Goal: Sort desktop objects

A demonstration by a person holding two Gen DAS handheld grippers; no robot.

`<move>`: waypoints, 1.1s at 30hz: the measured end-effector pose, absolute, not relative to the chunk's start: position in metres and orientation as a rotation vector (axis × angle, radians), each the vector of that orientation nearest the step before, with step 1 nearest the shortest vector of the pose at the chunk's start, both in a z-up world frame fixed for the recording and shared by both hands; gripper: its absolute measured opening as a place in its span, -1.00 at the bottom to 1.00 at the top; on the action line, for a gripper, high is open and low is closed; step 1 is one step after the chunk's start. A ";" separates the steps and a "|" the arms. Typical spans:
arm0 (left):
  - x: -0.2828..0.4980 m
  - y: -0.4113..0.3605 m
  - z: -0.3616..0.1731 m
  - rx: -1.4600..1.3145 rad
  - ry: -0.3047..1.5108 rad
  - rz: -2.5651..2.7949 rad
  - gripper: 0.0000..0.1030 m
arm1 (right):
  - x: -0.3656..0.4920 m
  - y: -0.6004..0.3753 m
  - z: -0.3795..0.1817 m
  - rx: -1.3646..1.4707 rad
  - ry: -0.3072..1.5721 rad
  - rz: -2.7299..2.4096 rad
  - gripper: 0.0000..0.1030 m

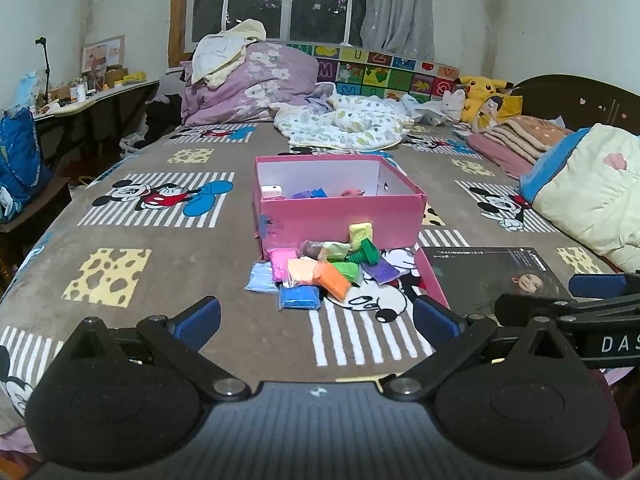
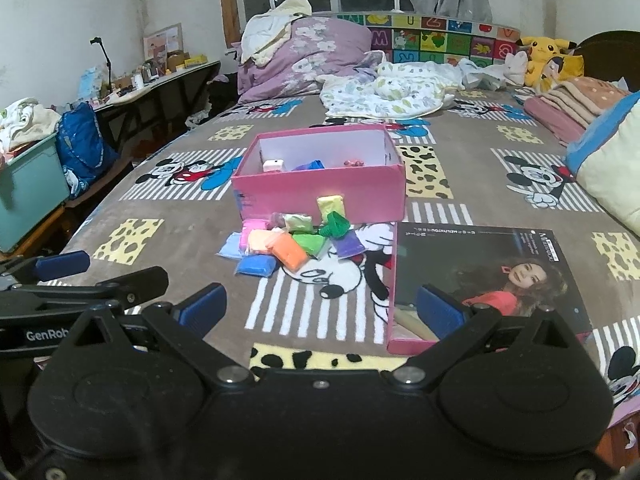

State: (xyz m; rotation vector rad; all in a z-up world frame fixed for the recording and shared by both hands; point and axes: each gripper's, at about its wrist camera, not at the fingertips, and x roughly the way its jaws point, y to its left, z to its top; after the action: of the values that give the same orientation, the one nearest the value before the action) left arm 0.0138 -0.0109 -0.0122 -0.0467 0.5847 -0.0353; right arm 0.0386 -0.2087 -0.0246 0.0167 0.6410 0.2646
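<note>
A pink box [image 1: 340, 216] [image 2: 320, 192] stands open on the bed and holds a few small items. In front of it lies a pile of coloured clay packets [image 1: 320, 268] [image 2: 288, 240], with a blue packet [image 1: 299, 297] [image 2: 256, 266] nearest me and a green screw-shaped toy [image 1: 364, 252] [image 2: 335, 225]. My left gripper [image 1: 316, 320] is open and empty, just short of the pile. My right gripper [image 2: 320, 308] is open and empty, nearer than the pile and beside the box lid [image 2: 480, 280] [image 1: 488, 276].
The box lid with a woman's picture lies to the right of the pile. Bedding, pillows [image 1: 592, 192] and plush toys [image 1: 480, 92] crowd the far and right sides of the bed. A cluttered desk [image 2: 160, 80] stands at the left.
</note>
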 end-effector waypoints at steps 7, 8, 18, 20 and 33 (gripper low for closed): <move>0.014 -0.012 -0.014 -0.046 0.590 -0.038 0.99 | 0.041 -0.211 -0.026 0.018 0.643 0.256 0.99; 0.014 -0.012 -0.015 -0.046 0.590 -0.038 0.99 | 0.040 -0.211 -0.026 0.017 0.644 0.255 0.99; 0.014 -0.015 -0.014 -0.044 0.593 -0.040 0.99 | 0.039 -0.212 -0.027 0.011 0.645 0.250 0.99; 0.014 -0.015 -0.014 -0.044 0.592 -0.040 0.99 | 0.039 -0.212 -0.027 0.010 0.645 0.248 0.99; 0.014 -0.015 -0.014 -0.041 0.593 -0.039 0.99 | 0.040 -0.211 -0.026 -0.001 0.646 0.247 0.99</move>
State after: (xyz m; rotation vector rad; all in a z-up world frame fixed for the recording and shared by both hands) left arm 0.0140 -0.0152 -0.0144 -0.0413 0.5932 -0.0392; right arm 0.0396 -0.2106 -0.0260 -0.0008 0.6463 0.2471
